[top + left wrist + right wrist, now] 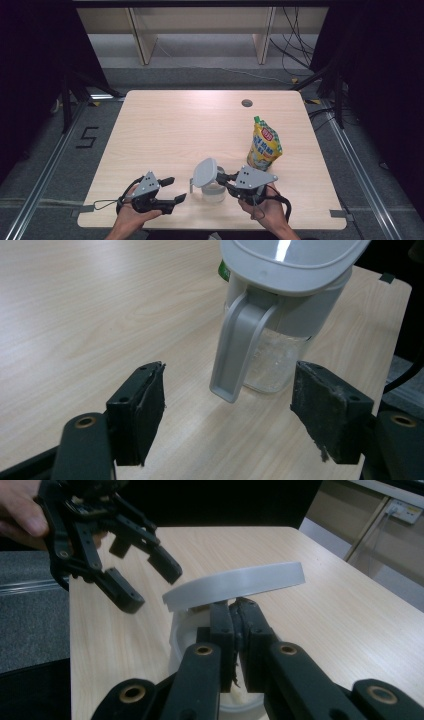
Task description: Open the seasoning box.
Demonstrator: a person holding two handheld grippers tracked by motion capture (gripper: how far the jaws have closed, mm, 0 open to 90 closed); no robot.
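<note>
A small clear jug [214,193] with a grey handle [190,186] stands near the table's front edge. Its grey lid [205,172] is tilted up on its right side. My right gripper [220,176] reaches in from the right and is shut on the lid's edge. In the right gripper view the jaws [234,611] meet just under the raised lid [235,585], above the jug's rim [179,636]. My left gripper [176,189] is open, a little left of the jug. In the left gripper view the handle [235,347] hangs just beyond the gap of the left gripper [230,390], untouched.
A yellow spouted pouch [264,145] stands upright behind and to the right of the jug. A round cable hole [246,103] sits near the table's far edge. The bare tabletop [175,130] stretches left and back. The front edge is close under both hands.
</note>
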